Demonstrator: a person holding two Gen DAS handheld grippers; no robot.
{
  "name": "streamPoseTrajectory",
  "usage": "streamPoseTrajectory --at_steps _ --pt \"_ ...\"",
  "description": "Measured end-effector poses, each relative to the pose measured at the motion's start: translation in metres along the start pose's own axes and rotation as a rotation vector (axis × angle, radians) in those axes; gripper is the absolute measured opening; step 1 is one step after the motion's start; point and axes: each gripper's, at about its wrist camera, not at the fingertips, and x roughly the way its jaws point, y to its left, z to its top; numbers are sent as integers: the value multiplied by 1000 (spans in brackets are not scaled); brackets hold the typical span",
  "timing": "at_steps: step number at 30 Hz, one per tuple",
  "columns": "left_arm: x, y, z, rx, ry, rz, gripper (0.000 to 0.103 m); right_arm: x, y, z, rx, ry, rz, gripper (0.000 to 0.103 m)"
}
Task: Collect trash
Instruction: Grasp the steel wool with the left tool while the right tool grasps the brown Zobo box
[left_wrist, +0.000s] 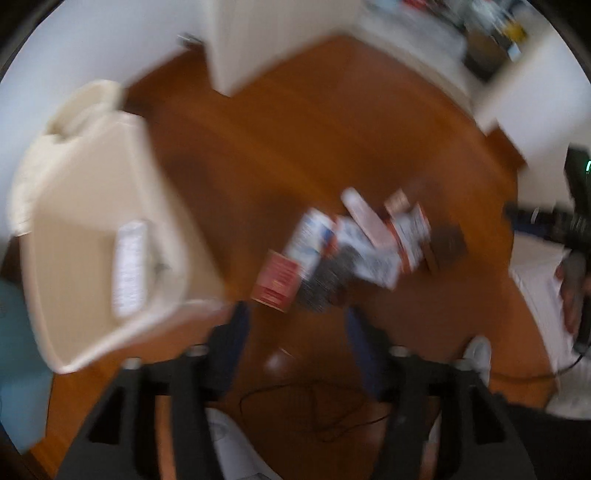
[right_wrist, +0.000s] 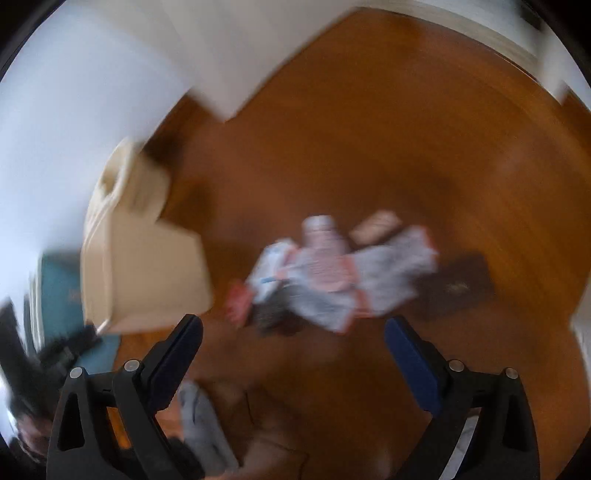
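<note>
- Though both views are blurred, a heap of trash (left_wrist: 354, 243) is seen flat on the wood floor (left_wrist: 332, 122): crumpled printed wrappers, white w/ red and blue, a red carton piece, a dark patterned scrap; edges are smeared.
- Just left of the heap a beige plastic bin (left_wrist: 85, 229) is seen, smooth-walled, rectangular w/ rounded rim; a white printed wrapper (left_wrist: 129, 266) is seen inside it.
- Left gripper (left_wrist: 295, 314) is held above the floor near the heap, black frame, blue pads, fingers apart, nothing between them.
- Right gripper (right_wrist: 293, 325) is likewise spread wide and empty over the same heap (right_wrist: 332, 273); bin (right_wrist: 144, 258) is seen to its left.
- Floor is glossy orange-brown, bordered by white walls (right_wrist: 92, 92) and white cabinet (left_wrist: 258, 33); a thin black cable (left_wrist: 314, 410) is looped on it.
</note>
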Motion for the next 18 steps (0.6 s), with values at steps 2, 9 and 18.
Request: streamPoseTrajectory --at_steps 2,9,18 --pt "40 -21 -1 20 33 18 73 5 -32 -8 36 -16 -14 100" --pt "153 -59 5 41 157 48 74 57 -138 -17 230 16 2 100" --pt "169 -61 28 -44 89 19 103 128 -222 -16 720 -17 4 100"
